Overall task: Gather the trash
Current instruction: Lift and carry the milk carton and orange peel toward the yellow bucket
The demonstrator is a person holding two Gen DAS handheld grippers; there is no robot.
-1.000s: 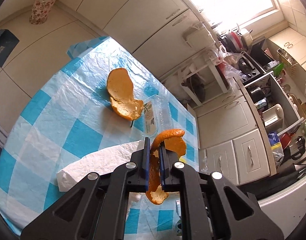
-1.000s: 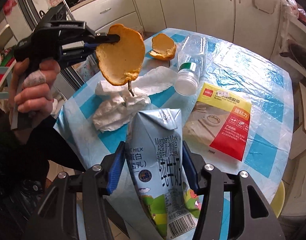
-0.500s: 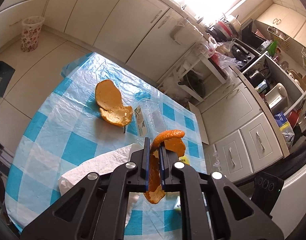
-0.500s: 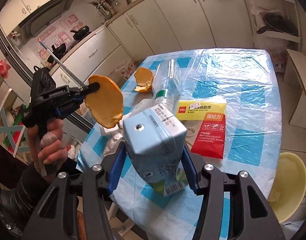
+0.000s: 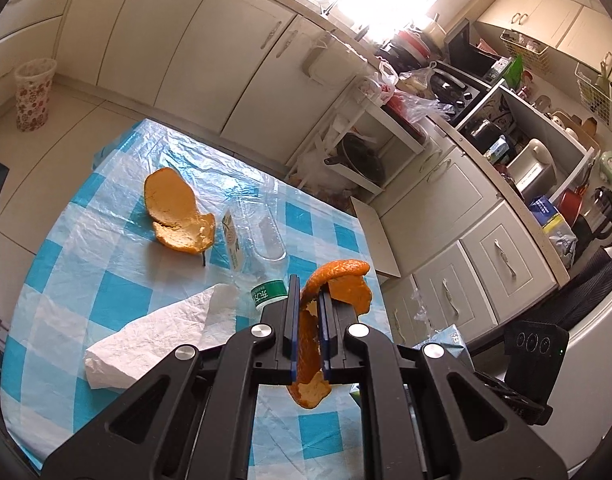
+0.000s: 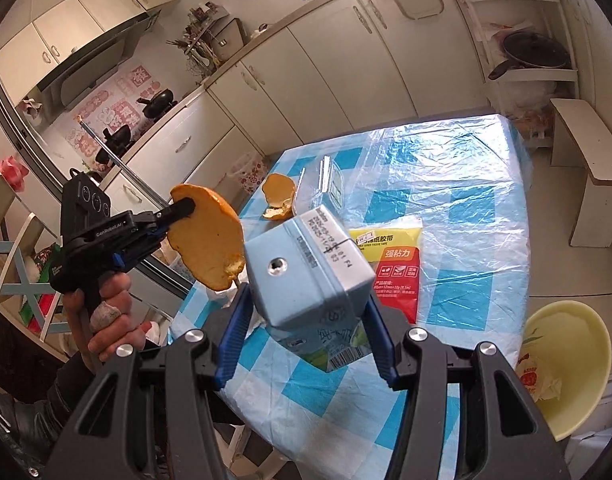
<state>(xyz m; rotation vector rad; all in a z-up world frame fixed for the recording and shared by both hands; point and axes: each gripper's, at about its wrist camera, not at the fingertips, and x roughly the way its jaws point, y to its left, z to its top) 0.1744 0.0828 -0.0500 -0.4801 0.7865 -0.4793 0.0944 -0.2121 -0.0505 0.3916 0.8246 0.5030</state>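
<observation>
Above the desk (image 6: 486, 216), the right tongs (image 6: 306, 332) clamp a tilted milk carton (image 6: 306, 272); only this view shows a yellow bin (image 6: 566, 364) at right. Left tongs (image 5: 308, 320) pinch an orange peel (image 5: 338, 280), blocking what seems a bottle (image 5: 266, 236) beyond, beside another peel (image 5: 174, 212) and tissue (image 5: 162, 332).

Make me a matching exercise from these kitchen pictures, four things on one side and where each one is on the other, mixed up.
Things:
1. milk carton
2. paper towel
3. yellow basin
4. large orange peel

Places:
A. pinched in the left gripper
B. lying flat on the table
C. clamped in the right gripper
D. beside the table, lower than its top

Pairs: 1-C, 2-B, 3-D, 4-A
</observation>
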